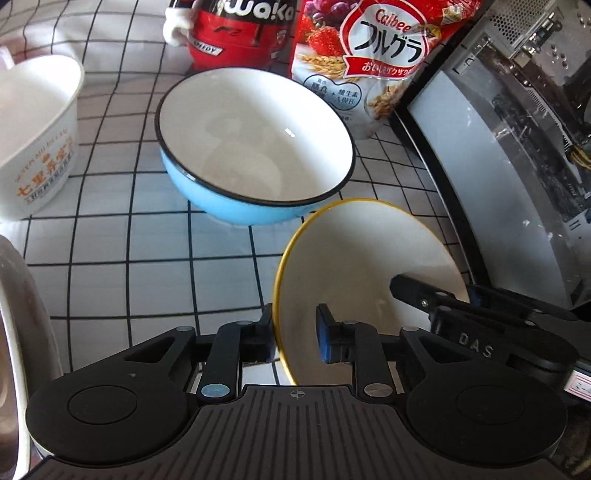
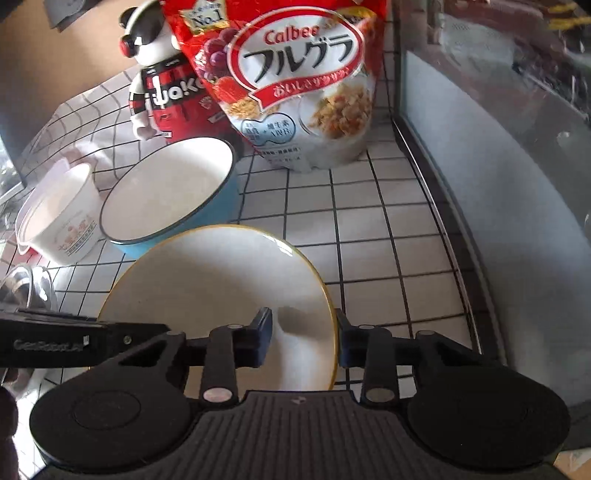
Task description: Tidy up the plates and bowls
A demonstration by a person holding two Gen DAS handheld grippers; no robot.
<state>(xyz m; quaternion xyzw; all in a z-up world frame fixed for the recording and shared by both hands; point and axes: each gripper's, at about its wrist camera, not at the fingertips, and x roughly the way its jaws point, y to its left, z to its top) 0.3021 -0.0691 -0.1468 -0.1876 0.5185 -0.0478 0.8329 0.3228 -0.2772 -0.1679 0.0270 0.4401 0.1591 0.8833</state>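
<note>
The yellow-rimmed plate (image 2: 221, 295) hangs tilted above the grid cloth (image 2: 369, 221), just near of the blue bowl (image 2: 166, 199); left gripper (image 1: 295, 336) and right gripper (image 2: 303, 339) straddle opposite rims, pads seemingly not quite clamped. Stacking looks barely begun

Home kitchen table: grid-pattern tablecloth (image 1: 122, 258), cereal bag (image 2: 295, 92), bowls (image 1: 255, 144).

Blue enamel bowl (image 1: 255, 147) on checked tablecloth (image 1: 122, 243); white paper tub (image 1: 37, 133) to its left; red cereal bag (image 1: 373, 48) and red-clad bear figure (image 1: 229, 33) behind; yellow-rimmed white plate (image 1: 365, 266) nearer, right.
</note>
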